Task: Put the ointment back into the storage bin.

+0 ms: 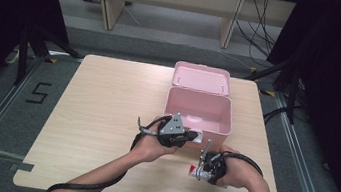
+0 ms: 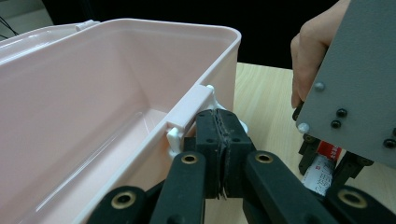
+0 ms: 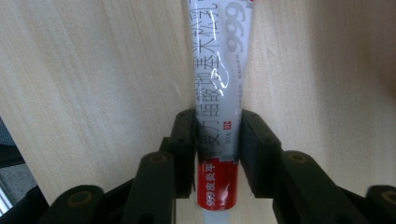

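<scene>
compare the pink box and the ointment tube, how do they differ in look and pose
The pink box is wide, plain and stands open, its lid tipped back; the ointment tube is slim, white and red with printed text, and lies flat. The left hand-held gripper is shut at the box's front latch; the right hand-held gripper straddles the tube. Both rest on the wooden table.

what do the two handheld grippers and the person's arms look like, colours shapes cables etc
Both the left gripper and the right gripper are black, with linked jaw arms on brass-coloured pivots and ribbed pads. Each carries a grey three-cornered plate studded with small screws and trails a black cable. The forearms are bare, with no sleeves in view.
</scene>
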A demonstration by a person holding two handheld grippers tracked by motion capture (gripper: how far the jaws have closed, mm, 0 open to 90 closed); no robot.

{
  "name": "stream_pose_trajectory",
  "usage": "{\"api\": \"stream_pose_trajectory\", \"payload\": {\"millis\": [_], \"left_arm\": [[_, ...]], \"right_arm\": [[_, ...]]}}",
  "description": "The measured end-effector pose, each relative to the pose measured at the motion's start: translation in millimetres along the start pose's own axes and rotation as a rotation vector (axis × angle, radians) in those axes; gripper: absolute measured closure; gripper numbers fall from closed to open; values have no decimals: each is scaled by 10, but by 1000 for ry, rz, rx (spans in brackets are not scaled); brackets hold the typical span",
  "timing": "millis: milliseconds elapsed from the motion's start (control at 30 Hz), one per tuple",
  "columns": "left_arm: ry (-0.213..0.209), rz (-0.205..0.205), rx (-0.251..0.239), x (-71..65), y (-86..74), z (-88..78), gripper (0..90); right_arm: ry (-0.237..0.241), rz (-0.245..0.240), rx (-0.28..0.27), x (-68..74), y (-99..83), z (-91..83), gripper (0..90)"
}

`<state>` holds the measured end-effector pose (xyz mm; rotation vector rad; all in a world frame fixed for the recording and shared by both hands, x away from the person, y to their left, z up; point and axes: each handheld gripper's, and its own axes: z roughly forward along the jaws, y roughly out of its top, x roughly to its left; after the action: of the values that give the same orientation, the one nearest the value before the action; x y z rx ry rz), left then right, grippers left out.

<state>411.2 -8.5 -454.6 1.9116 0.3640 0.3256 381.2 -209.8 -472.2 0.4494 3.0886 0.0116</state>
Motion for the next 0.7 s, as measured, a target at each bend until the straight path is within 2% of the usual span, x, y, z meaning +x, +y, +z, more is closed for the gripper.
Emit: {"api": "stream_pose_trajectory", "payload": {"millis": [267, 300, 333, 500, 700], "left_arm": [[2, 9, 0, -4, 5, -7, 864], [-4, 9, -9, -2, 5, -1, 856], [-3, 9, -1, -4, 12, -10, 847], [1, 12, -17, -7, 21, -12, 824], [7, 17, -30, -21, 59, -44, 775]], "right_arm": [[3, 13, -18, -16, -28, -10, 712], [15, 33, -13, -6, -31, -19, 712], [11, 17, -25, -16, -37, -29, 712], [2, 39, -38, -5, -43, -73, 712], [11, 30, -46, -6, -46, -87, 712]]}}
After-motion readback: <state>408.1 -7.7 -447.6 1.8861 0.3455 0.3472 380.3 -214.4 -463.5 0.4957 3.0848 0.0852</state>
